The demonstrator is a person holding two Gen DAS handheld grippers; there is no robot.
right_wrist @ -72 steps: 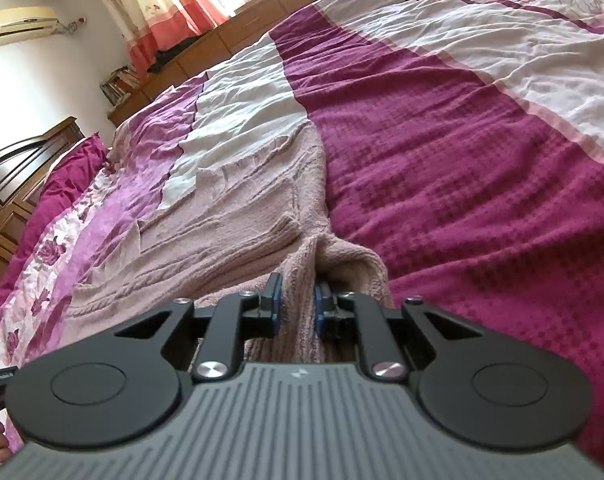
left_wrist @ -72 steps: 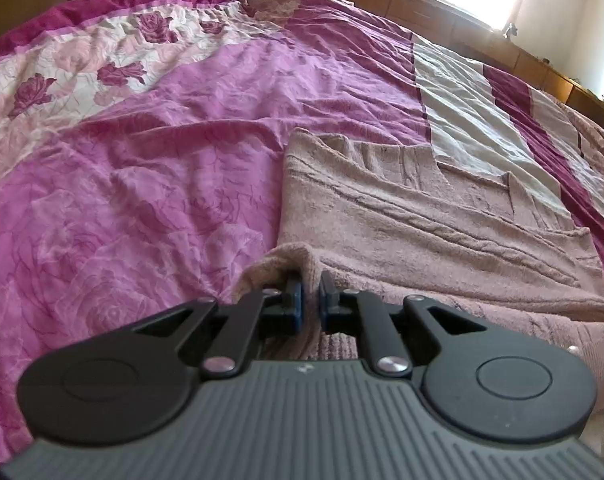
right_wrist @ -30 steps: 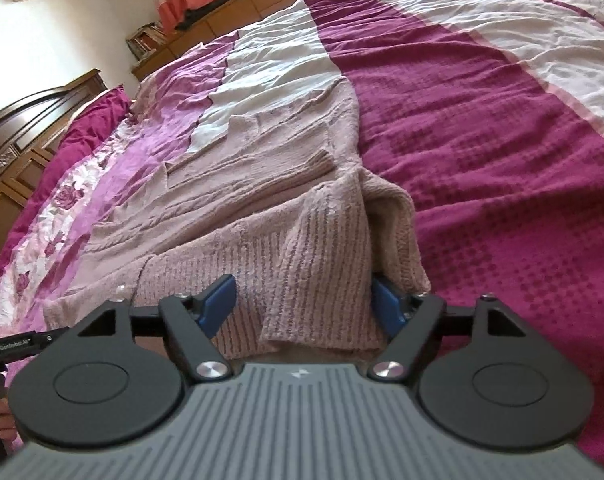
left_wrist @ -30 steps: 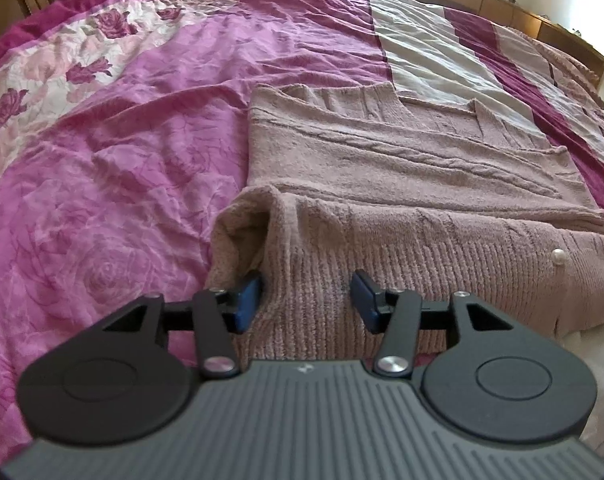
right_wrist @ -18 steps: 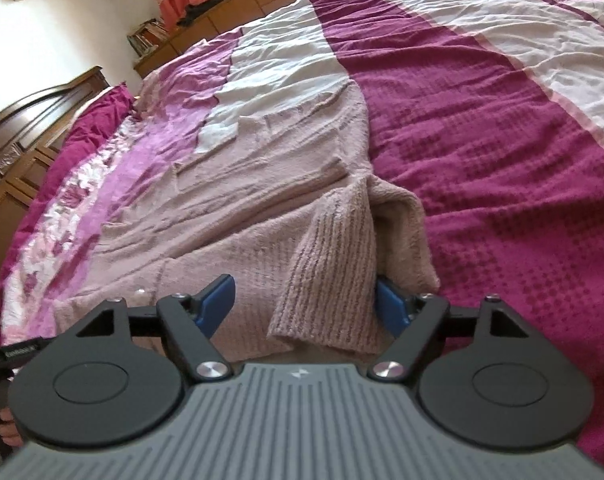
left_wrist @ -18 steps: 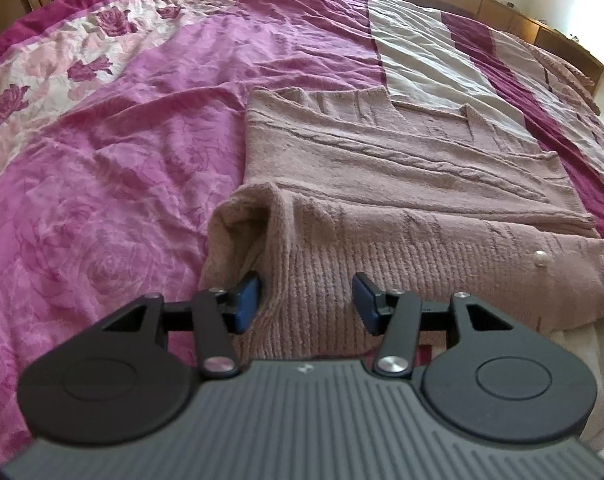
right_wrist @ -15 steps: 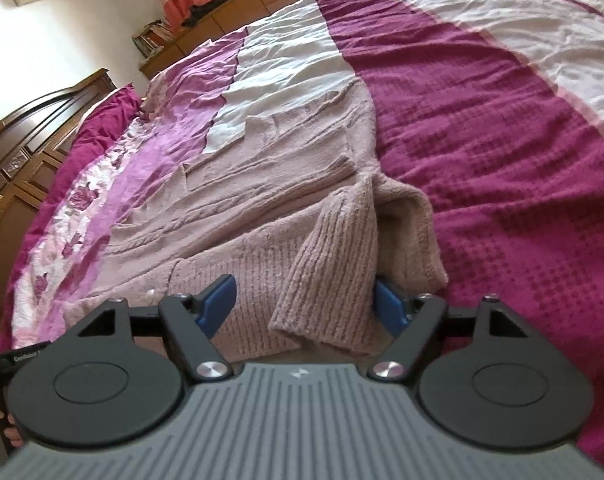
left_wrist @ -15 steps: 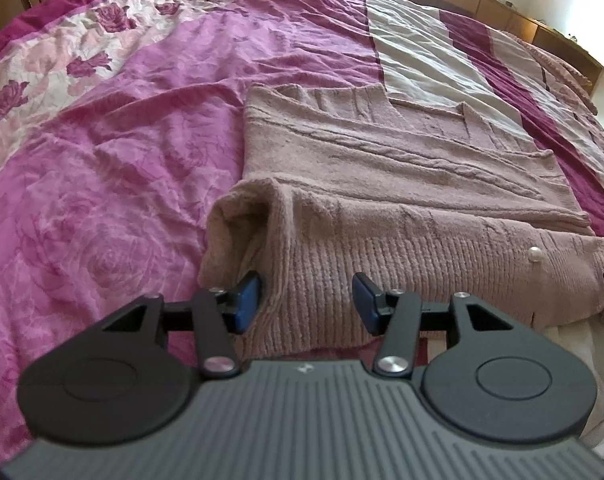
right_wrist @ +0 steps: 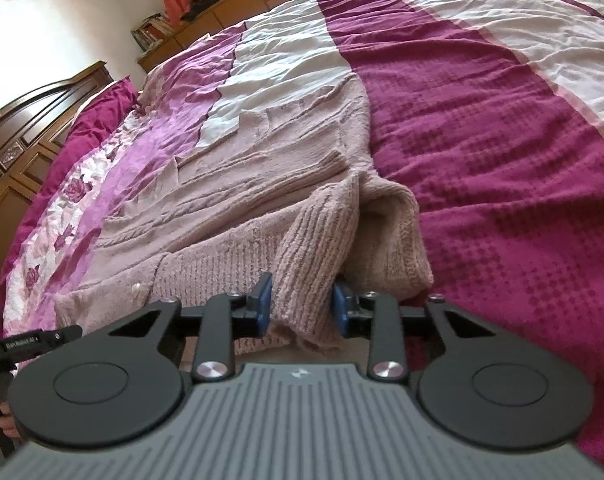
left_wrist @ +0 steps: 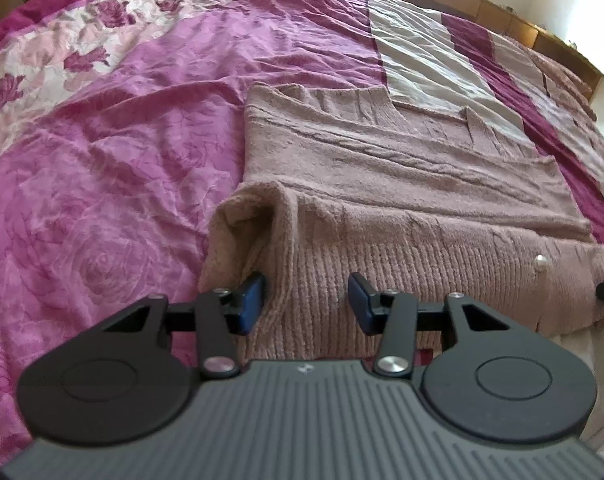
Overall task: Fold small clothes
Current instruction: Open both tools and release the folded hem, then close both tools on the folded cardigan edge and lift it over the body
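Observation:
A dusty-pink knitted cardigan [left_wrist: 401, 184] lies flat on the bed, its ribbed hem folded back toward me. It also shows in the right wrist view [right_wrist: 262, 184]. My left gripper [left_wrist: 303, 304] is open, its blue pads on either side of the hem's left corner without pinching it. My right gripper [right_wrist: 300, 306] is open, narrower than before; a ribbed flap of the hem's right corner [right_wrist: 317, 264] hangs between its pads, which do not clamp it. A pearl button [left_wrist: 541, 261] sits on the hem.
The bed is covered by a magenta, pink and white quilt [left_wrist: 122, 128] with rose print. Dark wooden headboard and cabinets [right_wrist: 30, 120] stand at the left. A low wooden shelf [right_wrist: 230, 4] runs under the window. The other gripper's black tip [right_wrist: 34, 340] shows at left.
Both grippers, shut on the hem corners 2.4 s ago, opened and let the hem drop folded onto the cardigan. Since half a second ago the right gripper's pads have narrowed around the flap.

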